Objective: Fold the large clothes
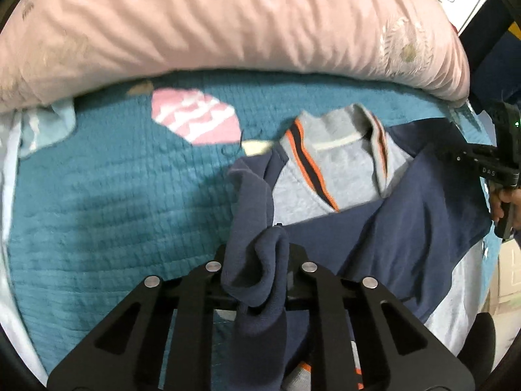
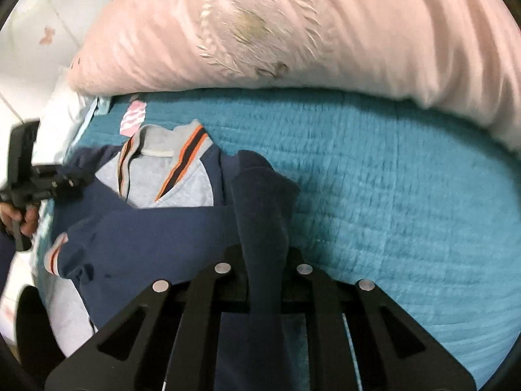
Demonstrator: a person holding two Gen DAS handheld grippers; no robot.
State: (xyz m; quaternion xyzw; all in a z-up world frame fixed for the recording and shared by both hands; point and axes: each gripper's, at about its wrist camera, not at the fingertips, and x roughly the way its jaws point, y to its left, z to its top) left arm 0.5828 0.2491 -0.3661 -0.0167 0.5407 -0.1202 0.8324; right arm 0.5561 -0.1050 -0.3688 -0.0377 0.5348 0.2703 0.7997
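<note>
A teal quilted bedspread (image 1: pixel 97 211) covers the bed, a pink patch with white markings (image 1: pixel 195 120) printed on it just below the pillow. The long pale-pink pillow (image 1: pixel 228 22), embroidered with white feathery sprigs (image 2: pixel 257 22), lies across the bedspread's far edge.

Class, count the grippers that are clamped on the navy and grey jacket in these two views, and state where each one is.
2. The left gripper pinches navy fabric at the jacket's left side; the right gripper pinches its right side. None seem hidden.
</note>
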